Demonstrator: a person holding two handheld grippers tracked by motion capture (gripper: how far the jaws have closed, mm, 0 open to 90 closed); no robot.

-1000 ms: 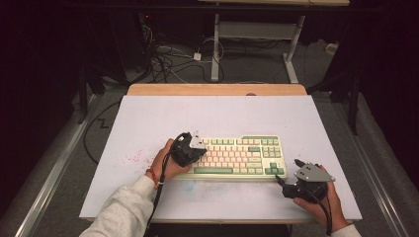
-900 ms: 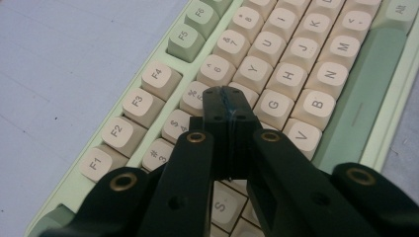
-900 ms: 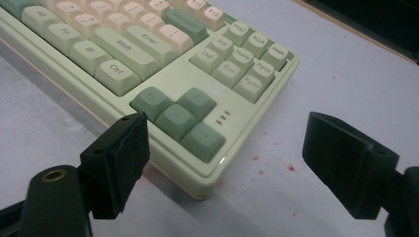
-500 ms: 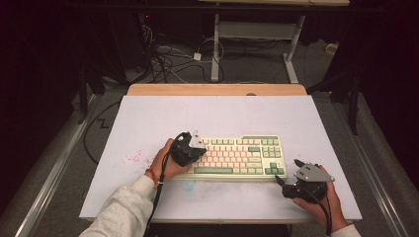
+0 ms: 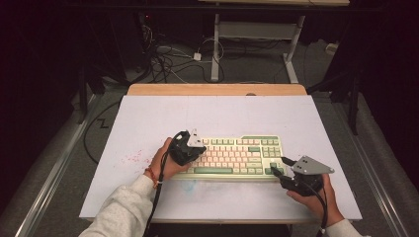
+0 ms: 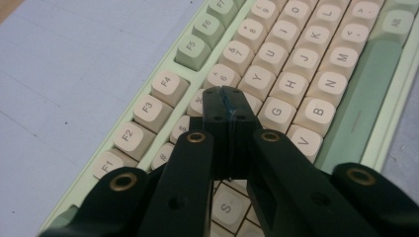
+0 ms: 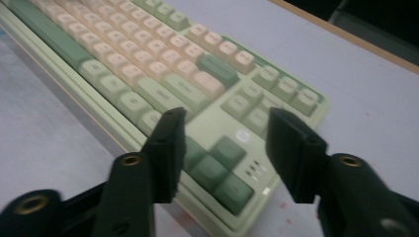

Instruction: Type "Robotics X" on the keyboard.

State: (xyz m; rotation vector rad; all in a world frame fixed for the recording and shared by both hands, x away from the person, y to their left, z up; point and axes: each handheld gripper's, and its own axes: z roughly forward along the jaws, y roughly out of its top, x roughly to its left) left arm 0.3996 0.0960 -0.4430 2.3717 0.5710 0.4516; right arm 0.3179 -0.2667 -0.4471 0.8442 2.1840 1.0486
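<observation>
White sheeting covers the table (image 5: 148,118), with a strip of bare wood along its far edge and a dark floor with tangled cables beyond. Over the keyboard's left end the left gripper (image 6: 228,94) has its jaws pressed flat together with nothing between them, the tips above the keys near the number row, around 5 and 6. The left hand (image 5: 165,160) holds it just off the keyboard's left edge. At the near right corner the right gripper (image 7: 222,123) stands with its jaws wide apart and empty, framing the arrow keys; the right hand (image 5: 316,195) grips it from the table's near edge. A cream and green keyboard (image 5: 237,155) lies flat on the near half of the table, long side facing the person. Faint red specks (image 5: 132,159) mark the sheet left of it.
</observation>
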